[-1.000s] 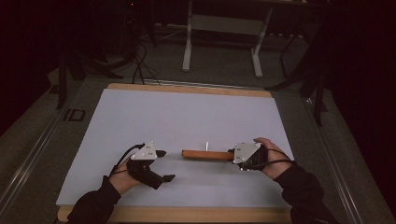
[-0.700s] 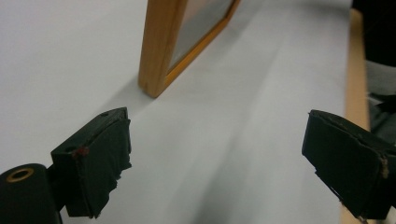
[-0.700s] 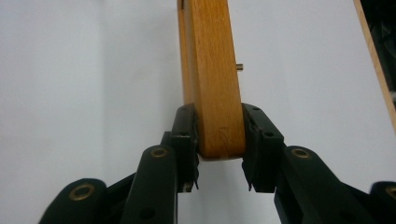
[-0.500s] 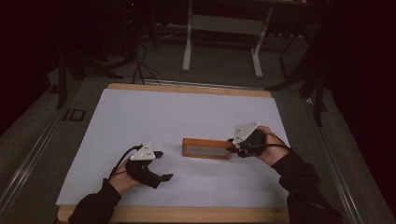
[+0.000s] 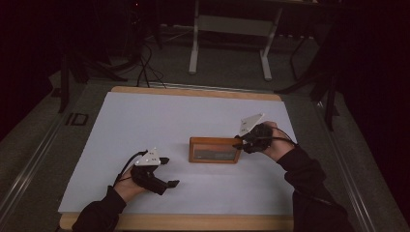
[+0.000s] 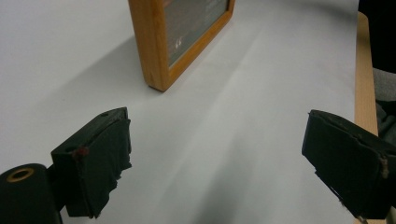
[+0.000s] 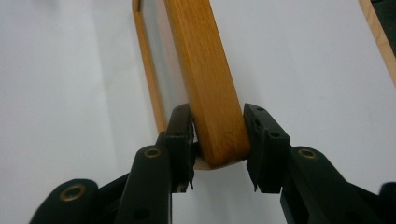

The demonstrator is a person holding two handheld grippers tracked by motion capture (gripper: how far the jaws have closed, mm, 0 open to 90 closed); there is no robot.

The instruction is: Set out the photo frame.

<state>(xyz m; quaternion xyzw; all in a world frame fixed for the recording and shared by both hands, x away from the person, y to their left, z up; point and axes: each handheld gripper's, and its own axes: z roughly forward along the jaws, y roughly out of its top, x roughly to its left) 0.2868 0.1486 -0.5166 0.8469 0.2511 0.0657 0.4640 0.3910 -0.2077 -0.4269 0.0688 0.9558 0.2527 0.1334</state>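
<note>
I work in a dim lab: a white-covered counter [image 5: 145, 125], cables [image 5: 145, 63] on the floor, a metal stand [image 5: 229, 29] far behind.

Wooden frame [image 5: 214, 150], seen edge-on as a thin strip one second ago, now shows its glazed front face, standing tilted up on the counter [image 5: 145, 125]. Right tool [image 5: 240, 143] sits farther from the person than before, its pad gap slightly wider, frame's end between the pads.
</note>
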